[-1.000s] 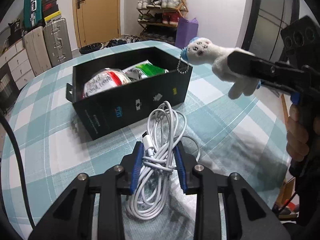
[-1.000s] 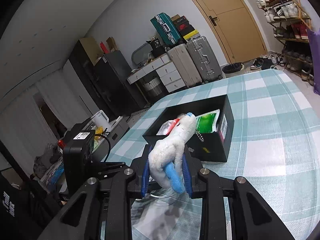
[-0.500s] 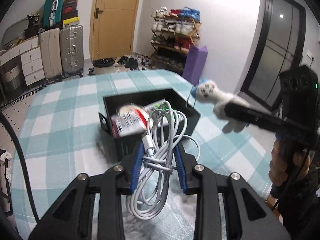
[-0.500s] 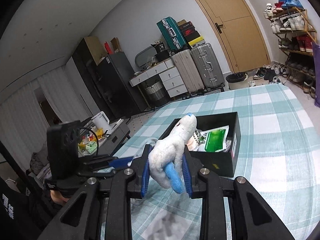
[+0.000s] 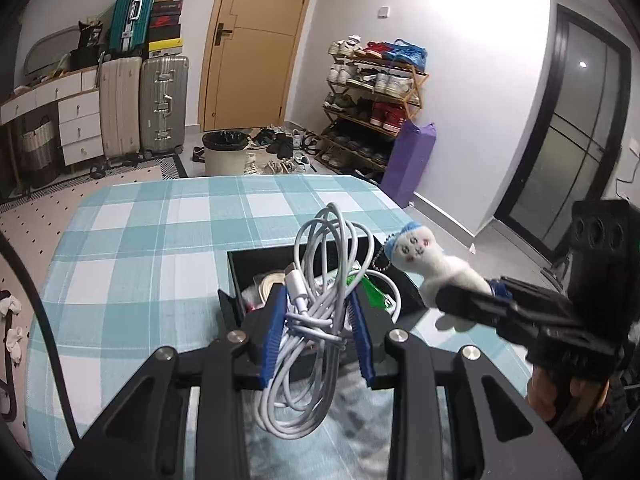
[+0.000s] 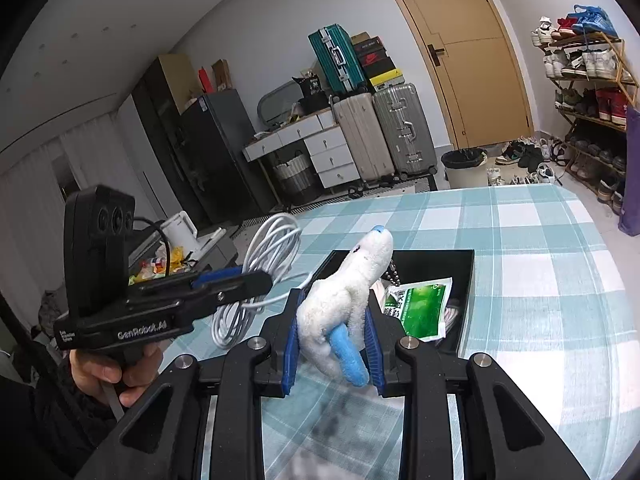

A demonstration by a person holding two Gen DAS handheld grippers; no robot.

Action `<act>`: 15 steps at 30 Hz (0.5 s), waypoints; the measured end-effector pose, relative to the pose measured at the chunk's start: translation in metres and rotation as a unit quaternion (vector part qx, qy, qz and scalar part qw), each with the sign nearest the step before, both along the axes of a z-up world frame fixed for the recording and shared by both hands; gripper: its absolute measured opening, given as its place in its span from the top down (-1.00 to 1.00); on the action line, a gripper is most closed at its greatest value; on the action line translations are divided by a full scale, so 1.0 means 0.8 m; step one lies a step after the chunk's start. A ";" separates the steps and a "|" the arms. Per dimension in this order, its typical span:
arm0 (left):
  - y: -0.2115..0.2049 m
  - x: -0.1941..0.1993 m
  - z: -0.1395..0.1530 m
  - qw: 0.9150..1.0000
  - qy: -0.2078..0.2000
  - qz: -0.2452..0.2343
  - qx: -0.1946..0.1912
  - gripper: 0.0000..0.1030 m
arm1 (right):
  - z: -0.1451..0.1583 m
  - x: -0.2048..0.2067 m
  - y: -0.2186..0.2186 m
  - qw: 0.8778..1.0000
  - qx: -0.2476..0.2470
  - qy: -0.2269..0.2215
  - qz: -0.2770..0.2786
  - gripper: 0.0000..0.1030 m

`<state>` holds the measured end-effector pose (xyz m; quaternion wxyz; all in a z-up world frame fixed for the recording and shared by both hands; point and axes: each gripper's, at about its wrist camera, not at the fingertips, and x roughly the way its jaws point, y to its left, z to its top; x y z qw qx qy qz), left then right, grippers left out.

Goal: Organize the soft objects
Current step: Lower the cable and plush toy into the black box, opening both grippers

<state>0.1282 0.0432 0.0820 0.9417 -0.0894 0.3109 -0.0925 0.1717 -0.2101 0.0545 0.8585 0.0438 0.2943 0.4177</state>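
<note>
Left hand-held gripper (image 5: 318,330) clamps a coiled white cable (image 5: 316,308) between its blue pads, the loops hanging below and rising above them. Ahead of it sits a black box (image 5: 240,276) on the checked bench (image 5: 140,248), holding a green packet (image 6: 420,308). Right hand-held gripper (image 6: 332,340), just to its right, pinches a white plush toy (image 6: 344,300) whose blue-capped head points over the box.

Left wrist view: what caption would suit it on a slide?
Left tongs grip a coiled white cable above a black box; right tongs hold a plush toy.
</note>
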 end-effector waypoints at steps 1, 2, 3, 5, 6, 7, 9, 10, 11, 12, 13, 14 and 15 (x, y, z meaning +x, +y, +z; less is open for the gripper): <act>0.001 0.007 -0.002 1.000 0.001 0.002 -0.002 0.42 | 0.000 0.002 0.003 1.000 -0.003 0.000 0.000 0.47; 0.000 0.013 -0.003 1.000 0.002 0.002 -0.003 0.42 | -0.002 0.006 0.005 1.000 -0.007 -0.001 -0.002 0.47; -0.001 0.018 -0.005 1.000 0.002 0.000 -0.001 0.42 | -0.003 0.010 0.007 1.000 -0.011 -0.001 -0.004 0.47; -0.002 0.028 -0.008 1.000 0.005 0.003 -0.001 0.42 | -0.007 0.018 0.011 1.000 -0.022 -0.003 -0.008 0.47; -0.003 0.033 -0.010 1.000 0.008 0.003 -0.003 0.42 | -0.009 0.021 0.013 1.000 -0.026 -0.003 -0.010 0.47; -0.004 0.039 -0.012 1.000 0.009 0.004 -0.004 0.42 | -0.012 0.027 0.014 1.000 -0.029 0.000 -0.011 0.47; -0.007 0.048 -0.017 1.000 0.013 0.005 0.003 0.42 | -0.017 0.034 0.018 0.999 -0.038 -0.001 -0.016 0.47; -0.009 0.053 -0.020 1.000 0.014 0.006 0.007 0.42 | -0.020 0.038 0.020 0.999 -0.042 -0.002 -0.018 0.47; -0.010 0.057 -0.022 1.000 0.015 0.006 0.009 0.42 | -0.022 0.042 0.022 0.999 -0.046 -0.003 -0.020 0.47; -0.012 0.062 -0.026 1.000 0.017 0.009 0.010 0.42 | -0.024 0.046 0.025 0.998 -0.053 -0.004 -0.022 0.46; -0.013 0.066 -0.028 1.000 0.018 0.010 0.012 0.42 | -0.027 0.050 0.028 0.998 -0.059 -0.006 -0.025 0.46; -0.014 0.069 -0.030 1.000 0.021 0.010 0.014 0.42 | -0.030 0.053 0.030 0.998 -0.064 -0.005 -0.027 0.46; -0.015 0.072 -0.032 1.000 0.021 0.011 0.014 0.41 | -0.032 0.056 0.033 0.997 -0.068 -0.005 -0.027 0.46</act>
